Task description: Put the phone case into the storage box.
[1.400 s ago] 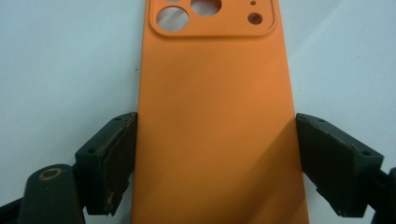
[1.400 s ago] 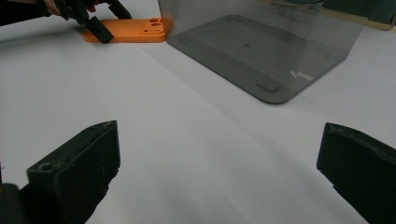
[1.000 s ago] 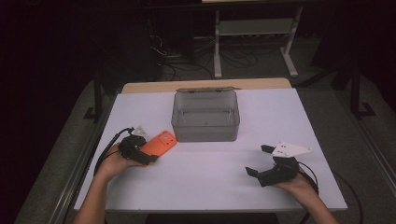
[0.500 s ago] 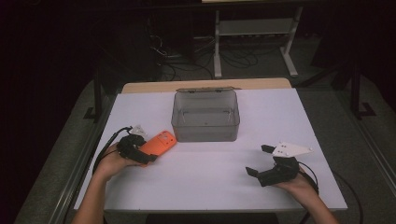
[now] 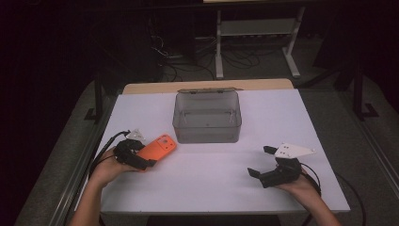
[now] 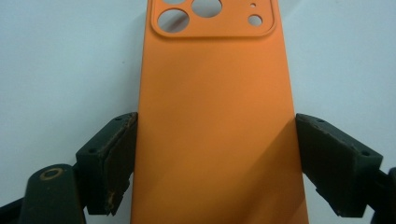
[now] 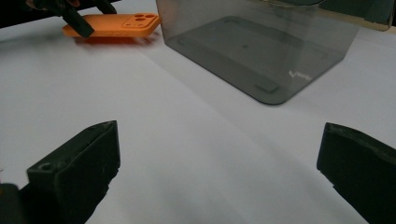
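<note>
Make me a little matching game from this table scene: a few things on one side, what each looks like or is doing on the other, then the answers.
Things:
1. phone case
2. box
3. left gripper
4. right gripper

Descriptions:
A. smoky see-through, nothing inside
B. jaws wide apart, holding nothing
C. orange, with camera holes
D. jaws closed on the orange thing's sides

Pairs: 1-C, 2-A, 3-D, 4-B

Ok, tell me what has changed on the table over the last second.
Nothing visibly changed. The left tongs are closed on the sides of the orange phone case as before, in the same spot beside the clear box, and the right tongs stay open over the white table.
</note>
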Motion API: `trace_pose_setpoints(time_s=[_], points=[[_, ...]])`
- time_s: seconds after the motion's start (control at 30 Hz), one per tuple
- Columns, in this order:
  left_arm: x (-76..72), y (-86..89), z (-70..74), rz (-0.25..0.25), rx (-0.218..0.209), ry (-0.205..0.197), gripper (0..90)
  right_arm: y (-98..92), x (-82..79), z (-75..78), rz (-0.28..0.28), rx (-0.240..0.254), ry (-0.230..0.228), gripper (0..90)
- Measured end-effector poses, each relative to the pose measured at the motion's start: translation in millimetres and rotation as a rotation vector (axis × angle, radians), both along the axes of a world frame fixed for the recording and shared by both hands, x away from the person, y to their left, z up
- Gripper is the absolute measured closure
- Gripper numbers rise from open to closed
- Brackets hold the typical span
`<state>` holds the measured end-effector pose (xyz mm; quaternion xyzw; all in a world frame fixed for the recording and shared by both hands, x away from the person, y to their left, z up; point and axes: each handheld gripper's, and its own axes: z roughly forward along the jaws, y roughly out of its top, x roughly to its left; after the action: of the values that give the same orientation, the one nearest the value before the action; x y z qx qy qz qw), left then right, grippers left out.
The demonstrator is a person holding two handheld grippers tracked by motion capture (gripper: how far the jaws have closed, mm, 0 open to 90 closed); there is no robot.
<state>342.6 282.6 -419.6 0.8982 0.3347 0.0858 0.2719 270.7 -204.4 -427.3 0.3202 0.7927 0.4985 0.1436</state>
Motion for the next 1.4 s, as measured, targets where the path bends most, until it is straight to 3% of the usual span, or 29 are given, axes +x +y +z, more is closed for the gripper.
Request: trace_pose_setpoints(time_s=[0.77,1.4], points=[[-15.4,-24.5,14.2,-0.090,-0.037,-0.003,16.5,0.9,-0.2,-0.5,0.006,-0.006,0.000,0.0],[-21.2,-56.3,17.3,-0.177,-0.061,0.006,16.5,1.6,-0.5,-0.8,0.005,-0.010,0.003,0.0]])
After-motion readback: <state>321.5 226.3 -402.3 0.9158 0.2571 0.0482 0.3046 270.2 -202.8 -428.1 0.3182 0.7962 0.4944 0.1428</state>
